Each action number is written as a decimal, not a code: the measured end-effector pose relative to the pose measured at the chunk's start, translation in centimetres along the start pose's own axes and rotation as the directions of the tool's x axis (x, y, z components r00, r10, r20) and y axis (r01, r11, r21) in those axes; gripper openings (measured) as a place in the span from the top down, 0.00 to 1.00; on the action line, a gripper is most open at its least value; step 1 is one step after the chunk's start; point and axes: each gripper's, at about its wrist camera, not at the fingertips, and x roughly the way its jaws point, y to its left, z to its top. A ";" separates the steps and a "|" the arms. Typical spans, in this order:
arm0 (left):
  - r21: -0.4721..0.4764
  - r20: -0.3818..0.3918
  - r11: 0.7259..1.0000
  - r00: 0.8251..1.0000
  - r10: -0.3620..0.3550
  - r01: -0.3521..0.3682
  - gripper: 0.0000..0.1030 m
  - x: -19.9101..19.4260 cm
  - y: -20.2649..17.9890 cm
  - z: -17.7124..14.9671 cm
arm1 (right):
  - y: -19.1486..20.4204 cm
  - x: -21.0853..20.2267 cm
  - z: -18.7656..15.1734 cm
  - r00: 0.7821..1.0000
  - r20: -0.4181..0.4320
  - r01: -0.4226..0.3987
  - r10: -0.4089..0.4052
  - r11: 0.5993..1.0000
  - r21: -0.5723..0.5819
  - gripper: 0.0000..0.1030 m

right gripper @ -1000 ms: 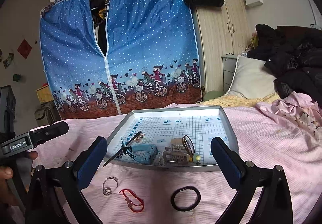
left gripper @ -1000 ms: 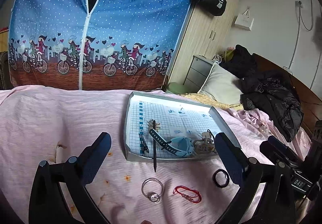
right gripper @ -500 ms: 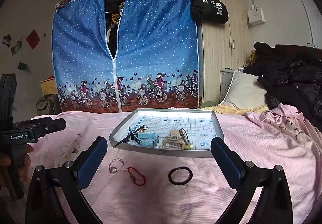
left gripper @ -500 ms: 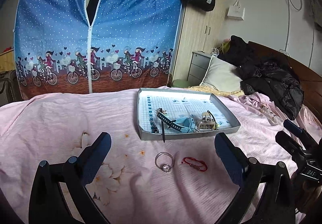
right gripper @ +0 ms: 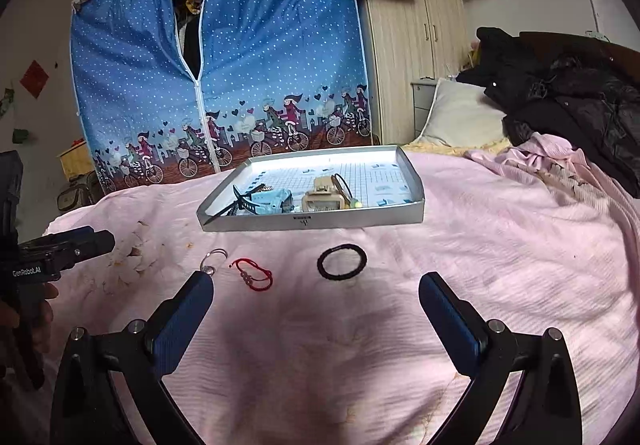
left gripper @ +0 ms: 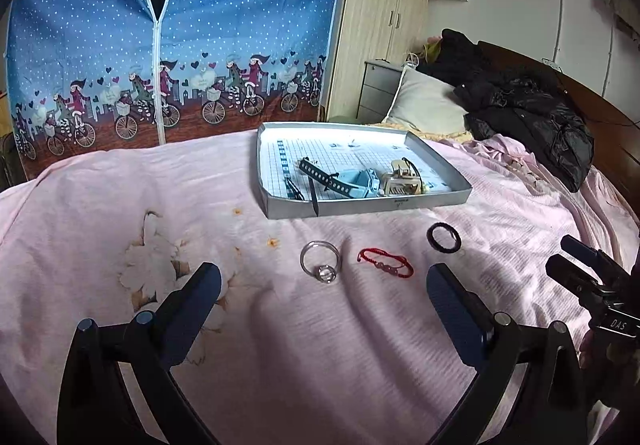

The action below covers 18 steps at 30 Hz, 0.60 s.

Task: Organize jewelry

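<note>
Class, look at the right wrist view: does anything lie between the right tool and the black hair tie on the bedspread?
Nothing visible does. The right tool is open above bare pink bedspread, and the black hair tie lies just ahead of it, apart from the red bracelet.

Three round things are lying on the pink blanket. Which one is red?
The red string bracelet, the middle one. The silver ring to its left is shiny metal, and the black hair tie to its right is a plain dark loop.
</note>
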 end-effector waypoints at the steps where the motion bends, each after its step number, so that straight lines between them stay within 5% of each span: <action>1: 0.001 -0.011 1.000 1.000 -0.001 0.001 0.02 0.3 -0.1 -0.2 | -0.1 0.0 -0.3 1.000 -0.009 0.003 -0.003 1.000 0.005 0.00; 18: -0.038 -0.162 0.999 0.986 0.025 -0.031 0.02 3.3 1.3 -2.4 | -0.5 1.9 -1.8 0.991 -0.131 -0.002 0.008 0.999 0.046 0.00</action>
